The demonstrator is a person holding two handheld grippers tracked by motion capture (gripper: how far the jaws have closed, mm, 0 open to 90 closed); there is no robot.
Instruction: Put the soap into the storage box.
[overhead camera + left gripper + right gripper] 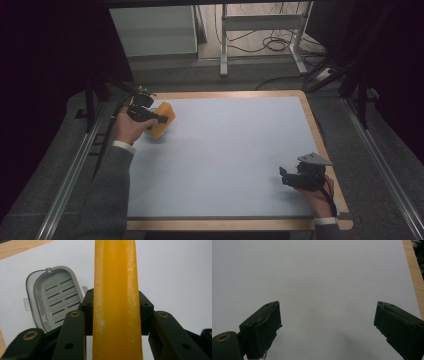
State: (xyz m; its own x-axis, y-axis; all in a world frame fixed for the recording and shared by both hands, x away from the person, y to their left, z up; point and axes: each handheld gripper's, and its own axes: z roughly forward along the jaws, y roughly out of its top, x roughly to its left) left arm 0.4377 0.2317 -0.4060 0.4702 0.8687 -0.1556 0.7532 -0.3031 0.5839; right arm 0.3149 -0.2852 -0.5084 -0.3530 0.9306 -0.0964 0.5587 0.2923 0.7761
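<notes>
A yellow-orange bar (162, 120), probably soap or a sponge, is held at the far left of the pale mat (225, 150). My left gripper (159, 119) is shut on it. In the left gripper view the bar (115, 290) stands on edge between the black jaws of the left gripper (115, 312). Below and beside it a grey slotted soap dish (53, 298) lies on the mat. My right gripper (286, 177) rests near the mat's right front edge. In its own view the right gripper (327, 322) is open with bare mat between its fingers (263, 325).
The mat lies on a wooden board whose rim (320, 145) shows along the right and front. A metal table frame (260, 30) and cables (272, 45) stand on the floor beyond the far edge. Rails (75, 170) run along both sides.
</notes>
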